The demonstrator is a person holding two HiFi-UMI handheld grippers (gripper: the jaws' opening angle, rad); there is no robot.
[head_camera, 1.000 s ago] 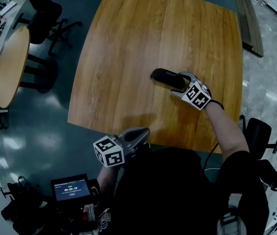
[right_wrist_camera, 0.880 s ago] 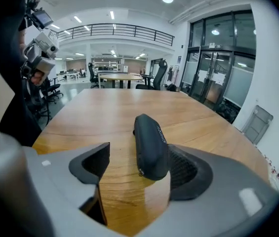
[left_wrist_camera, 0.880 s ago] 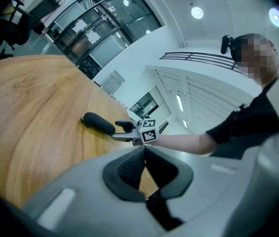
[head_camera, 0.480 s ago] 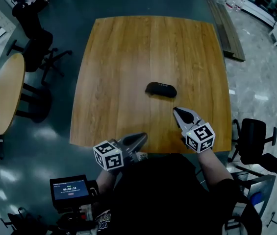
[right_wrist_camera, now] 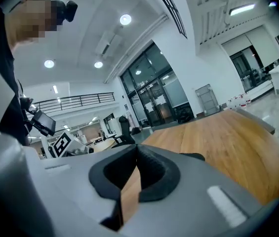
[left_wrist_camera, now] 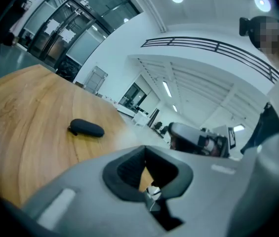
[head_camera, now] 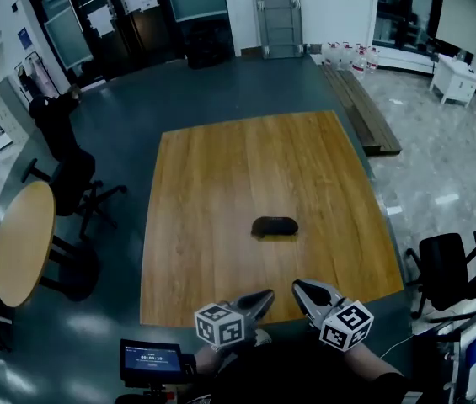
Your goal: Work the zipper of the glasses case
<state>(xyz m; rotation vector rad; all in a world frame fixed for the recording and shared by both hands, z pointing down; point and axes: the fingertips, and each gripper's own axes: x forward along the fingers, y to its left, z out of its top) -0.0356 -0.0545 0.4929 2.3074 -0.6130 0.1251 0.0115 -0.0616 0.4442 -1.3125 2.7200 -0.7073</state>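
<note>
The wooden table [head_camera: 246, 162] has a bare, pale-brown top. 1 black glasses case [head_camera: 275, 225] lies on it, nearer the near edge than the far edge, slightly toward the right edge, its length parallel to the near edge.

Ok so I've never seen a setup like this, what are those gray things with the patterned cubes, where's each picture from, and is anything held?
A person holds a two-jaw gripper in each hand; the cubes belong to them. One picture comes from a camera on the person's head, looking down; the other two from cameras riding on the grippers. The left gripper and right gripper are both shut and empty, near the edge of the wooden table. A dark glasses case lies on it, apart from both.
</note>
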